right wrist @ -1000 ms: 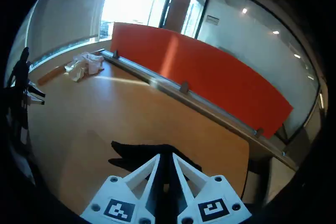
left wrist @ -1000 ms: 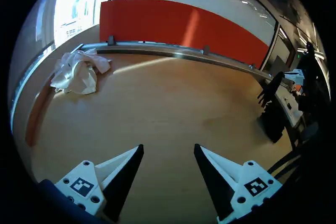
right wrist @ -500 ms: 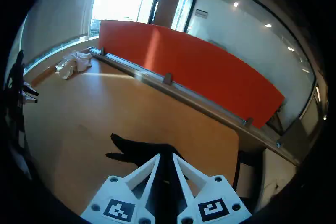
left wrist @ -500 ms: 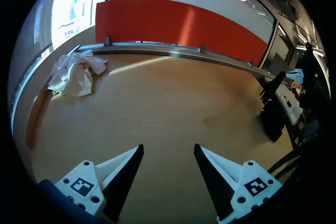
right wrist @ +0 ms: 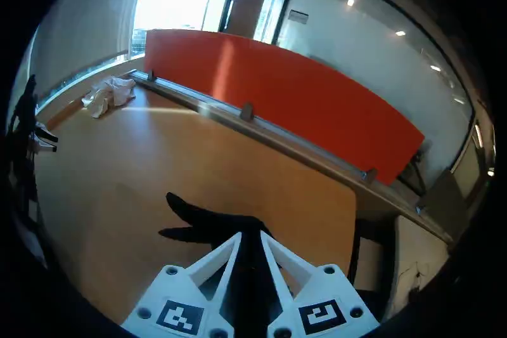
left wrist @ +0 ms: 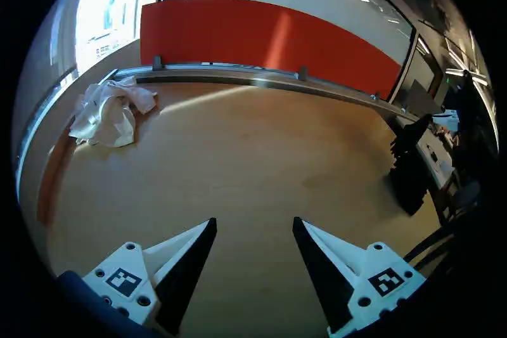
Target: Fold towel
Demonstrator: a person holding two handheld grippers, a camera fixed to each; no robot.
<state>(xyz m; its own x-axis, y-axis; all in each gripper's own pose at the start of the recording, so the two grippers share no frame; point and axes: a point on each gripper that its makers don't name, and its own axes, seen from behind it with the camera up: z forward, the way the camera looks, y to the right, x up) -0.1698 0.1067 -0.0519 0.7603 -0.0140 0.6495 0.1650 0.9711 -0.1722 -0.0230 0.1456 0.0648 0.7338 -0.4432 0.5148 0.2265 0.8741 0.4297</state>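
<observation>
Towel (left wrist: 106, 114), white and crumpled into a loose heap, lies at the far left of the wooden desk (left wrist: 253, 148), near the orange divider (left wrist: 266, 33). The left gripper (left wrist: 253, 227) fingers are spread wide. The right gripper (right wrist: 250, 240) fingers are drawn nearly closed; whether they pinch the dark shape (right wrist: 203, 221) is unclear.
</observation>
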